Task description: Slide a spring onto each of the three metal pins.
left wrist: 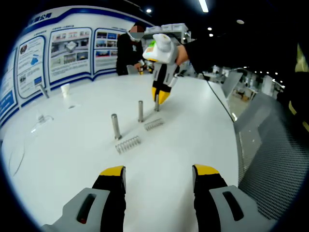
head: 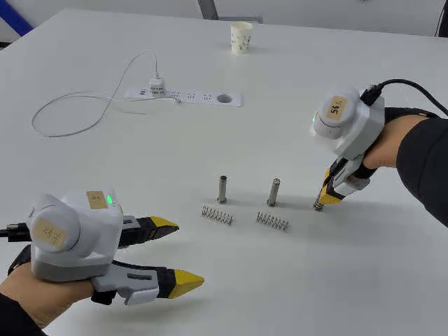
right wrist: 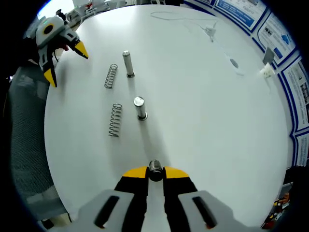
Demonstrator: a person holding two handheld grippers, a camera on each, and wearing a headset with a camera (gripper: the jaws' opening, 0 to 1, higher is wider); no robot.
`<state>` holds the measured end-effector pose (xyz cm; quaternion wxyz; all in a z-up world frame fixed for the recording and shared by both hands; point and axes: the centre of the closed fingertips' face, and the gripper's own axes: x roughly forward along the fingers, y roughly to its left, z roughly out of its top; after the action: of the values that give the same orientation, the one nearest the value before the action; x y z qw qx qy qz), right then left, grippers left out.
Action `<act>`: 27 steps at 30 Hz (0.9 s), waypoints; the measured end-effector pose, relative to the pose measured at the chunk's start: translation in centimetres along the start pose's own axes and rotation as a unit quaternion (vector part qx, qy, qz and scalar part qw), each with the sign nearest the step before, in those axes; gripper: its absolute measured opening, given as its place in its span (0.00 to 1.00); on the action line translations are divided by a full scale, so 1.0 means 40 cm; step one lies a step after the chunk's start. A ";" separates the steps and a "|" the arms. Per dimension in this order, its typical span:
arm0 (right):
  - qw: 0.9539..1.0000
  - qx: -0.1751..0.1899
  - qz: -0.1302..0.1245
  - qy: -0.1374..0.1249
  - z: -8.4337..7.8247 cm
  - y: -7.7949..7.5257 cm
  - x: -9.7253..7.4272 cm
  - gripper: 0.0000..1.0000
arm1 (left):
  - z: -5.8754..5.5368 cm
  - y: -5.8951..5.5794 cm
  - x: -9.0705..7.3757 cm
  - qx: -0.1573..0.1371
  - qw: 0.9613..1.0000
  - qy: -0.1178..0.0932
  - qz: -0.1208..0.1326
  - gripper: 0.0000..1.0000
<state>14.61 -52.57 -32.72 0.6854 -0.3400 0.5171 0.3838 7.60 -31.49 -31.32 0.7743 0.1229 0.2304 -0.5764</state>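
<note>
**Left gripper** (head: 175, 253): held nearest, at the near left of the white table (head: 84, 175). The jaws are spread wide and nothing is gripped between them.

**Left spring** (head: 217, 215), **right spring** (head: 272, 222): laid flat on the table side by side, apart from each other. Each is placed just in front of a pin.

**Left pin** (head: 222, 189), **right pin** (head: 274, 192): stood upright and bare, each just behind its spring.

**Right gripper** (head: 323, 201): tilted down to the tabletop, to the right of the right pin and in line with both pins. The jaws are closed on the third spring (right wrist: 154, 170), which is held upright at the table surface. A flat metal end like the pin tops is seen in its centre.

**Power strip** (head: 185, 96): laid farther back, with a white charger (head: 157, 86) plugged in and a thin cable (head: 70, 105) looped to the left.

**Paper cup** (head: 241, 37): stood upright near the far edge.
</note>
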 end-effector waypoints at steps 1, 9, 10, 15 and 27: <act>1.000 0.000 0.000 0.000 0.000 0.000 0.000 0.13 | 0.001 0.000 0.000 0.000 1.000 0.000 0.000 0.57; 1.000 -0.001 -0.009 -0.013 0.001 0.002 -0.010 0.20 | 0.004 0.000 -0.001 0.002 1.000 -0.001 0.001 0.57; 1.000 0.000 -0.011 -0.016 0.000 0.002 -0.012 0.21 | 0.004 -0.001 -0.002 0.002 1.000 -0.001 0.001 0.57; 0.999 0.006 -0.018 -0.026 -0.005 0.005 -0.025 0.22 | 0.007 0.000 -0.003 0.002 1.000 -0.003 0.002 0.57; 0.998 0.029 -0.028 -0.041 -0.037 0.030 -0.046 0.22 | 0.013 -0.001 0.001 0.006 1.000 -0.007 0.000 0.56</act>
<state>12.58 -53.60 -31.37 0.7262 -0.3185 0.4892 0.3631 7.68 -31.76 -30.88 0.7752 0.1232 0.2216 -0.5785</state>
